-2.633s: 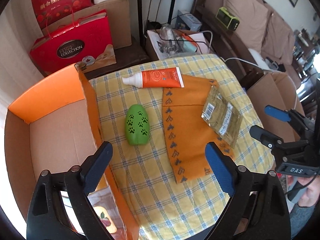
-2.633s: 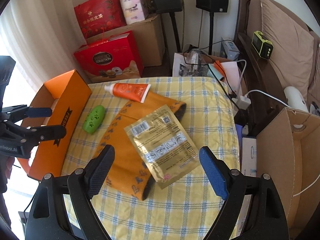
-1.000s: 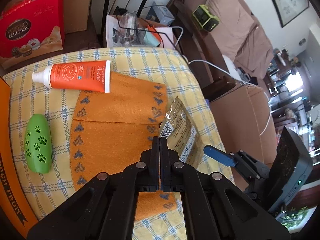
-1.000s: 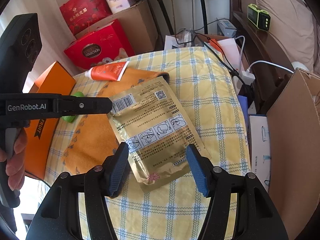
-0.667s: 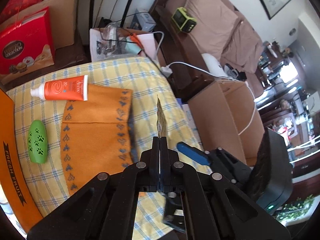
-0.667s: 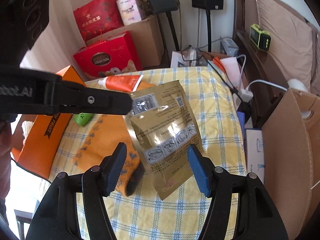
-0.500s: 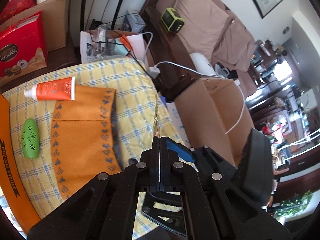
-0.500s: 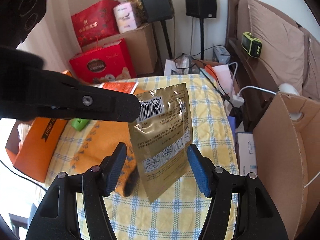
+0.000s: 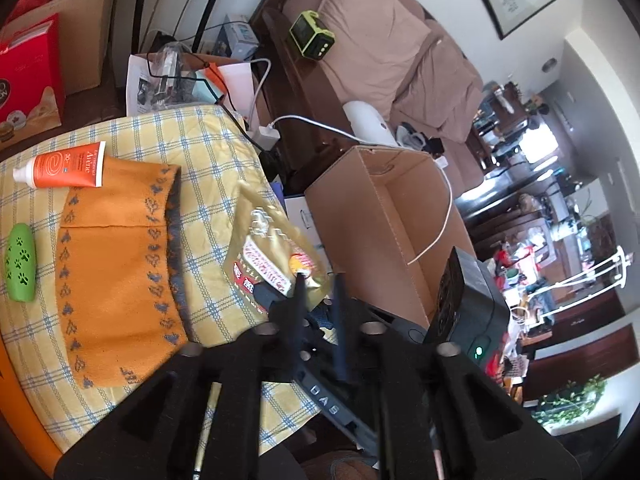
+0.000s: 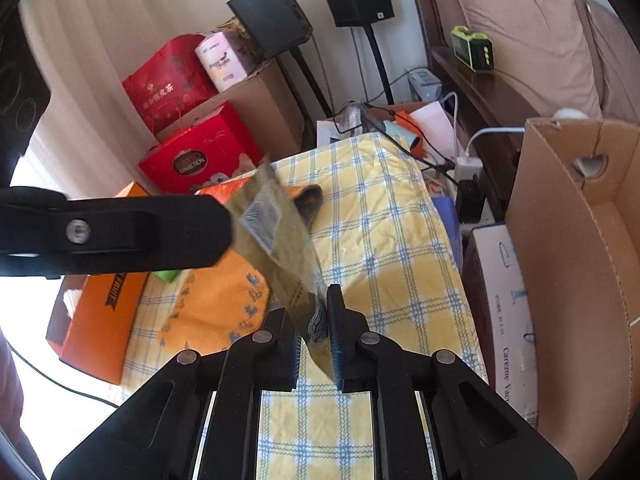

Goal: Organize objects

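A gold foil pouch (image 10: 280, 240) hangs tilted above the yellow checked tablecloth (image 10: 380, 216). My right gripper (image 10: 311, 307) is shut on the pouch's lower edge. My left gripper (image 9: 319, 300) is just above it, and its jaws are opening. The pouch (image 9: 272, 256) lies just beyond their narrow gap, and the pads no longer press on it. On the cloth lie an orange sunscreen tube (image 9: 64, 164), a green paw-print case (image 9: 18, 258) and an orange knitted cloth (image 9: 116, 256).
An open brown cardboard box (image 10: 580, 240) stands right of the table. An orange fruit box (image 10: 100, 312) sits at the table's left edge. Red gift boxes (image 10: 196, 156), speakers, cables and a sofa lie beyond.
The left gripper lifted the pouch off the table and held it up by its top. The right jaws closed on its lower edge. The left jaws, shut before, have now parted.
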The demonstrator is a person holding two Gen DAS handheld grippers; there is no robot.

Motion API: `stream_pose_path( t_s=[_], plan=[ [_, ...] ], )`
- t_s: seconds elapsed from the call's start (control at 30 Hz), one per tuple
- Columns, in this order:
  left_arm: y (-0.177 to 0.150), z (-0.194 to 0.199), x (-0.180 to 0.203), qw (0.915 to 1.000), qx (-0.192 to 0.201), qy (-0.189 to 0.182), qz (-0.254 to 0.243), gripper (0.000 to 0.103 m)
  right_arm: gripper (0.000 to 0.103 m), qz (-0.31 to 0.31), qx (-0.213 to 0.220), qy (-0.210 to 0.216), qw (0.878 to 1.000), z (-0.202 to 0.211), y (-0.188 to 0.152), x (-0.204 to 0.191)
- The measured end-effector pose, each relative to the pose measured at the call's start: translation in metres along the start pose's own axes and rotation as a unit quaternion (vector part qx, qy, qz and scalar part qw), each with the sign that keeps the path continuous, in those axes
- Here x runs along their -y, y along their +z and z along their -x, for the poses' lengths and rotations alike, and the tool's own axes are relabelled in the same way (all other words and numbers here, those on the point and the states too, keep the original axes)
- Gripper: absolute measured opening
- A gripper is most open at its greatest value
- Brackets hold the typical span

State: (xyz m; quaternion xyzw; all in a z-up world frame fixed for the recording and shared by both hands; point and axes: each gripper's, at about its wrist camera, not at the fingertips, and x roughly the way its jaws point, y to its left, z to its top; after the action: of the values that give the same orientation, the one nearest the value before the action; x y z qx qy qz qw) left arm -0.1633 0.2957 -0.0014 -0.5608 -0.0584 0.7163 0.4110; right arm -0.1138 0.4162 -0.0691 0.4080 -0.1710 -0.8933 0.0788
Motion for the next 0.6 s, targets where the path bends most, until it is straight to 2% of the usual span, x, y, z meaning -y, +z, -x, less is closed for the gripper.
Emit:
stream_pose_path(
  t_s=[0.03,0.13,0.17,0.23,0.4,0.6],
  plan=[
    [0.001,0.003,-0.003,0.9999,0.010,-0.003,0.001,0.044,0.009,-0.006,-0.001,0.003,1.000,0.001,0.000,0.004],
    [0.002,0.004,-0.017,0.9997,0.018,0.013,0.013,0.051,0.008,-0.019,-0.004,0.008,1.000,0.004,0.000,0.014],
    [0.003,0.001,-0.022,0.9996,0.014,0.012,0.021,0.052,0.008,-0.023,-0.005,0.010,1.000,0.005,0.000,0.017],
    [0.003,-0.007,-0.038,0.9988,-0.002,0.000,0.049,0.059,0.008,-0.026,-0.007,0.006,1.000,0.006,0.000,0.022],
    [-0.013,-0.031,-0.065,0.9957,-0.037,-0.006,0.085,0.060,0.008,-0.044,-0.009,0.013,0.999,0.010,0.000,0.034],
    [-0.044,-0.048,-0.066,0.9945,-0.060,-0.021,0.084,0.060,0.008,-0.098,-0.013,0.031,0.995,0.010,0.001,0.051]
  ],
)
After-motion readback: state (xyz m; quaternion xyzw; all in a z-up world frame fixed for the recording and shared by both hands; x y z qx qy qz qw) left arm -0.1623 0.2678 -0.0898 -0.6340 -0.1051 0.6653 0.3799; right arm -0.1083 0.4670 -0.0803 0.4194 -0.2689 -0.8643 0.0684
